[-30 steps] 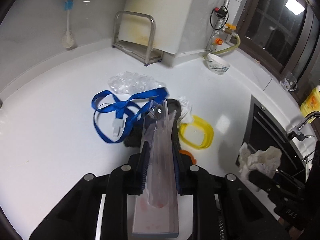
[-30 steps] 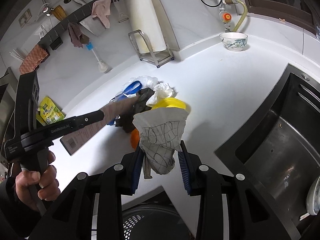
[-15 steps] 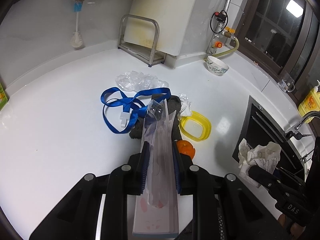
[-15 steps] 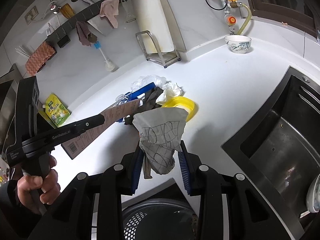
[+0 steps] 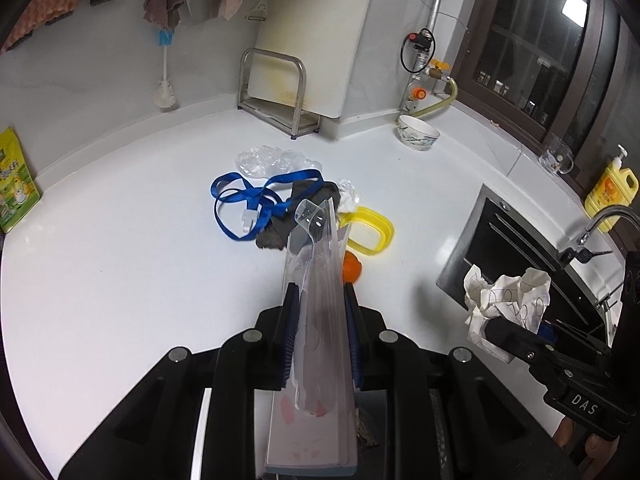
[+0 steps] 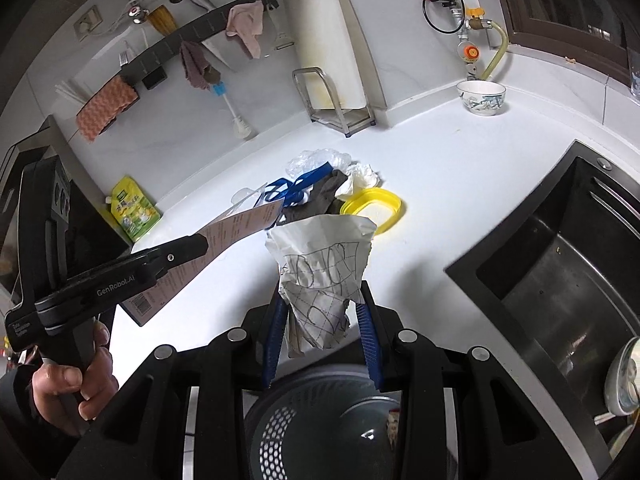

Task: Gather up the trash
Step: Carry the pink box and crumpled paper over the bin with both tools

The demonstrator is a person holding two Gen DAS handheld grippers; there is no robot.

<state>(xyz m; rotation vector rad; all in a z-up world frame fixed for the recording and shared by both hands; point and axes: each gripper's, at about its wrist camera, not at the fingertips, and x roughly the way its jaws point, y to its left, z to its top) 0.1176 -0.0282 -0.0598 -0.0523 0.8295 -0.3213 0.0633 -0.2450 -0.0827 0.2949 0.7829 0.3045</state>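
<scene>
The left claw (image 5: 320,320) is clenching a flat package of clear plastic on pinkish card (image 5: 316,304), its blue pads pressing on both faces; the package is jutting forward above the white surface (image 5: 120,248). In the right wrist view the same package (image 6: 240,228) is showing its brown printed back with lines of small text too fine to read and a barcode near the lower end, and the left claw's black body is carrying the white lettering "GenRobot.AI". A person's hand (image 6: 76,380) is gripping that handle.

The right claw (image 6: 320,312) is grasping a crumpled white paper scribbled with black pen grid lines (image 6: 324,264), held above a black perforated trash basket (image 6: 316,424) that is sitting below the surface edge. In the left wrist view that paper (image 5: 504,296) is hanging beside the dark sink (image 5: 500,232), and the right claw's body is showing the letters "DAS".

On the surface a small heap is lying together: a blue ribbon lanyard (image 5: 256,200), a crinkled clear plastic bag (image 5: 272,160), a dark grey cloth (image 5: 280,228), a white tissue wad (image 5: 348,196), a yellow plastic rectangular lid ring (image 5: 372,232) and a small orange object (image 5: 352,272). A patterned white bowl (image 5: 418,138) is standing well apart, near the wall. A green and yellow pouch (image 5: 16,188) with unreadable print is leaning at the left edge.
</scene>
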